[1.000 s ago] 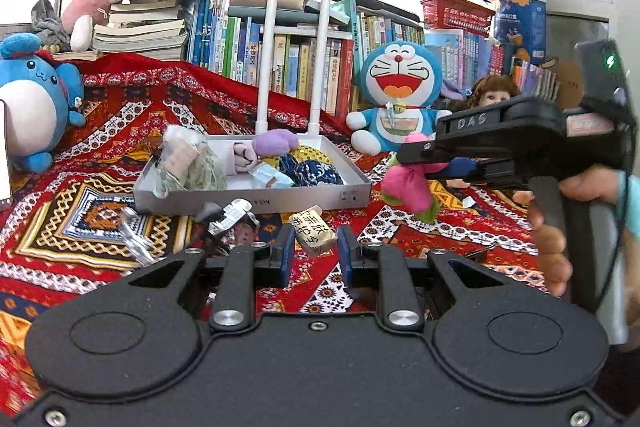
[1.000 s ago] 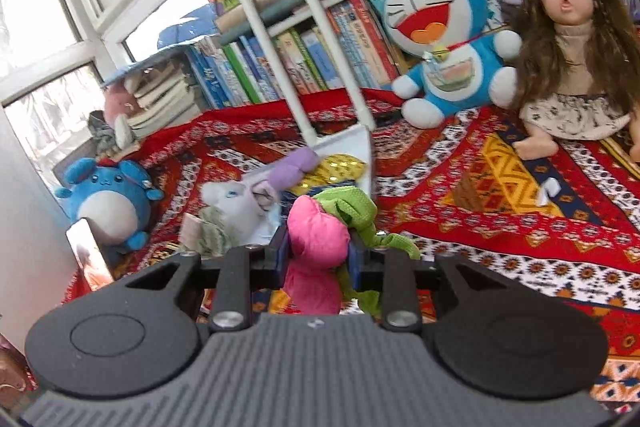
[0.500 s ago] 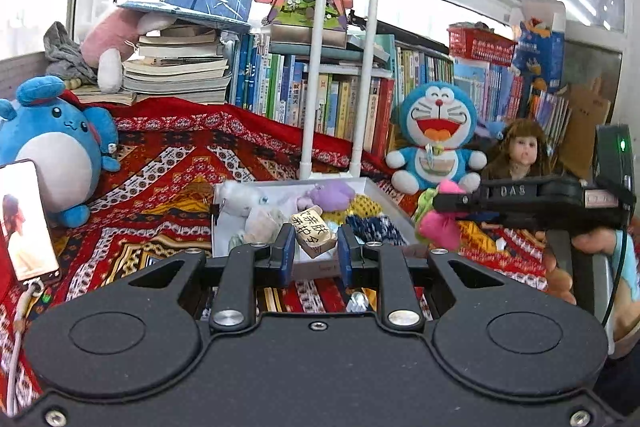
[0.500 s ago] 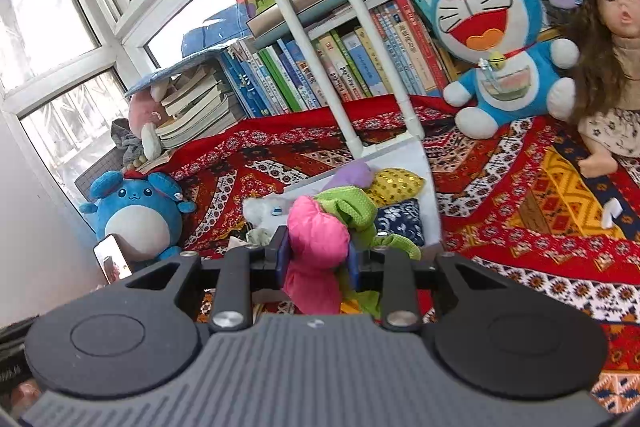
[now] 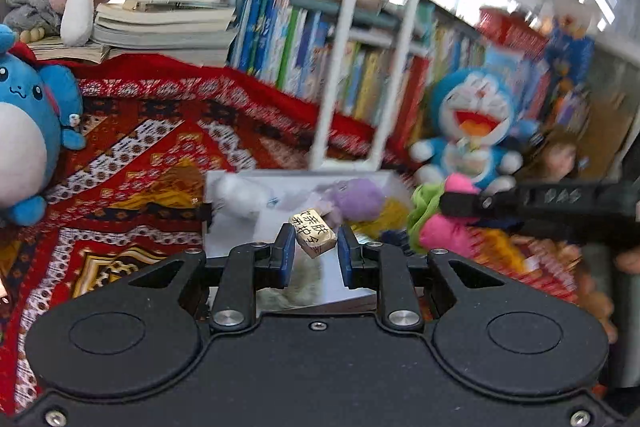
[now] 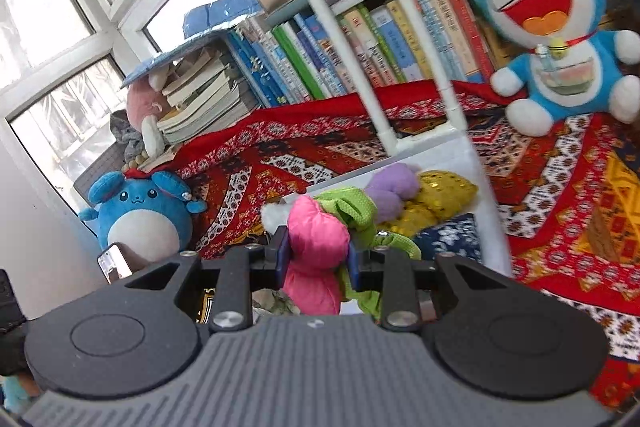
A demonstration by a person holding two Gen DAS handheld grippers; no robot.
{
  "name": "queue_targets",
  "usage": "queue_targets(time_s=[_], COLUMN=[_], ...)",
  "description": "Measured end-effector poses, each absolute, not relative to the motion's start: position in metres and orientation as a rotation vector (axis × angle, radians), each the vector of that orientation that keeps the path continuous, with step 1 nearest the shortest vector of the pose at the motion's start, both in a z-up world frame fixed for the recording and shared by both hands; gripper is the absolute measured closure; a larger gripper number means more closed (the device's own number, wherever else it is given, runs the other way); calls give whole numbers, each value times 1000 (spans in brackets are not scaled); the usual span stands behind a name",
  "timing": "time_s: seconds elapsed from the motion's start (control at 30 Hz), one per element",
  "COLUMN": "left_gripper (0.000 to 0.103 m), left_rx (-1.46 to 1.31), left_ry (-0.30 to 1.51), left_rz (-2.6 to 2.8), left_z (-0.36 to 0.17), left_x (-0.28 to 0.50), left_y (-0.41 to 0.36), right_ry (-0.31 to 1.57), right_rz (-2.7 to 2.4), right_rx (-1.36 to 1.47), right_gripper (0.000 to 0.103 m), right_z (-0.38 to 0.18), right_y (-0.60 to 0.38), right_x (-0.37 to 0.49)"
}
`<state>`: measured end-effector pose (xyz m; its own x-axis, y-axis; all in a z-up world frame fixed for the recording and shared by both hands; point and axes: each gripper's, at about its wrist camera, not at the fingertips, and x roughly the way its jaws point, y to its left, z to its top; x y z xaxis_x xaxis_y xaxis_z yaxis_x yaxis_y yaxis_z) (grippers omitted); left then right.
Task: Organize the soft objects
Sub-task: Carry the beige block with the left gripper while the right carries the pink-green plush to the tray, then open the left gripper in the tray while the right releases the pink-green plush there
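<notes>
Clearly, the left gripper point(image 5: 313, 247) has its jaws drawn narrow around a small gold packet point(image 5: 313, 232) printed with black characters; the packet sits tilted between the blue pads at the lower centre of the left wrist view. Behind it, in the middle of that frame, lies the white tray point(image 5: 224, 227) on the red patterned blanket point(image 5: 132, 147), with a white soft toy point(image 5: 240, 195) and a purple plush point(image 5: 358, 197) inside it. At the right of the same view the right gripper point(image 5: 460, 205) reaches in from the frame's right edge, carrying a pink and green soft toy point(image 5: 442, 233) beside the tray's right end; this part is blurred.

In the right wrist view, the right gripper point(image 6: 316, 255) is closed on the pink and green soft toy point(image 6: 316, 239), its pads pressing the pink body at the lower centre while green fabric spills to the right. Beyond it the tray point(image 6: 486, 211) holds the purple plush point(image 6: 390, 189), a gold sequinned cushion point(image 6: 444, 193) and a dark blue patterned pouch point(image 6: 452, 237). A blue cat plush point(image 6: 548, 27) sits at the upper right against a row of books point(image 6: 360, 43), and a round blue plush point(image 6: 140, 219) rests at the left.
</notes>
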<state>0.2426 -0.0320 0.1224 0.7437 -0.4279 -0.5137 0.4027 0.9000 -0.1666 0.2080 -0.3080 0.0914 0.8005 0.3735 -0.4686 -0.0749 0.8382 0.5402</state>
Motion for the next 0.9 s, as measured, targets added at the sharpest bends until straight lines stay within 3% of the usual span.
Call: queue_targets(time_s=[0.9], left_gripper=[81], left_rx=[55], left_ry=[664], left_rz=[-394], left_z=[55], left_x=[301], left_y=[-65], right_ry=[727], right_rz=[255], right_rx=[468], right_gripper=[70], right_z=[32], right_y=[-272], right_x=[254])
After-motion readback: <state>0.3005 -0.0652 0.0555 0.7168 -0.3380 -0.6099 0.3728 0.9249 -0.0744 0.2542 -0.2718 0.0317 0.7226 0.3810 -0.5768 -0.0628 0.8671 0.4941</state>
